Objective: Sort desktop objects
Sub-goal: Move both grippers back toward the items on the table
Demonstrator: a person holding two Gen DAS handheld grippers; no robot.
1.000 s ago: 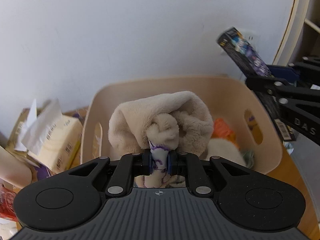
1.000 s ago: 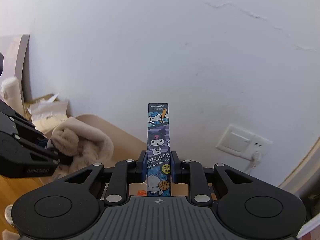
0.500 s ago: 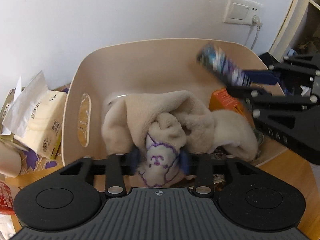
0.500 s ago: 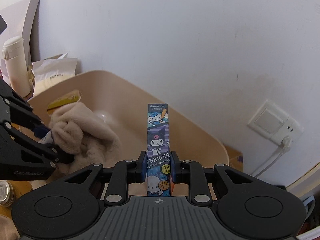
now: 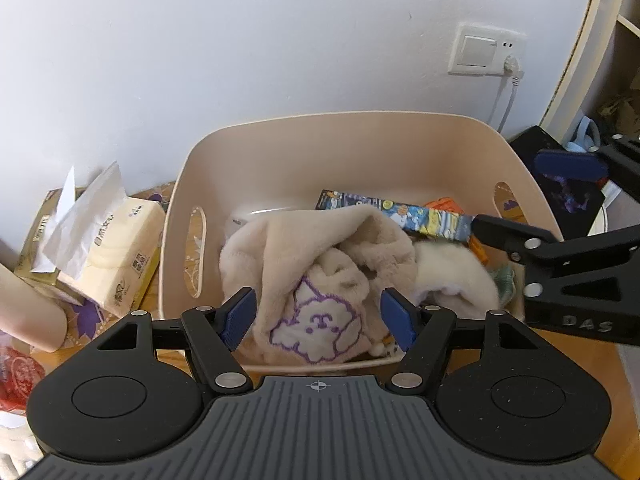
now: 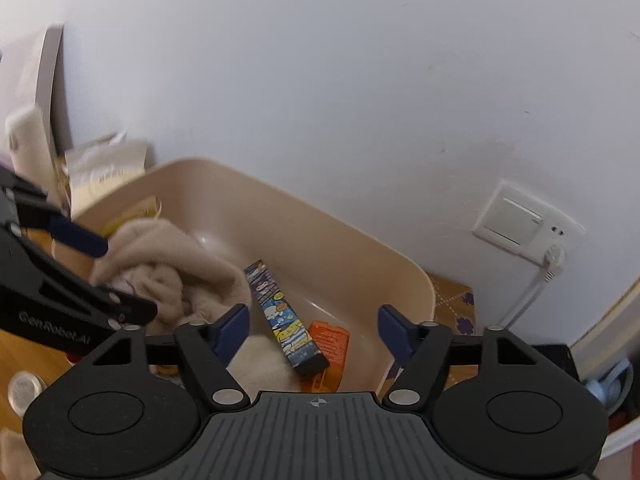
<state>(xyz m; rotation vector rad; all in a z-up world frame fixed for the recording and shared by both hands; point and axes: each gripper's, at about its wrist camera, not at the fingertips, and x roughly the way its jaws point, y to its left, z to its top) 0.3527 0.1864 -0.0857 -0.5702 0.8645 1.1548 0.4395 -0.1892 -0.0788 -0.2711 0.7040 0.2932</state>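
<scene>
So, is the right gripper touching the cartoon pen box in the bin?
Apart. The right wrist view shows the right gripper open, its fingers clear of the pen box lying in the bin.

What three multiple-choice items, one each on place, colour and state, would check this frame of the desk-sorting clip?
1. Where does the cartoon-printed pen box lie?
A. inside the beige bin
B. on the tissue pack
C. clamped in the right tongs

2. What colour is the outline of the animal on the plush towel?
A. red
B. purple
C. green

3. How do the left tongs stand?
A. shut on the towel
B. out of view
C. open, pads either side of the towel

Answers: 1 A, the box rests in the bin beside the orange packet. 2 B, the stitched outline is purple. 3 C, both blue pads stand apart from the fabric; the right tongs are open too.
</scene>
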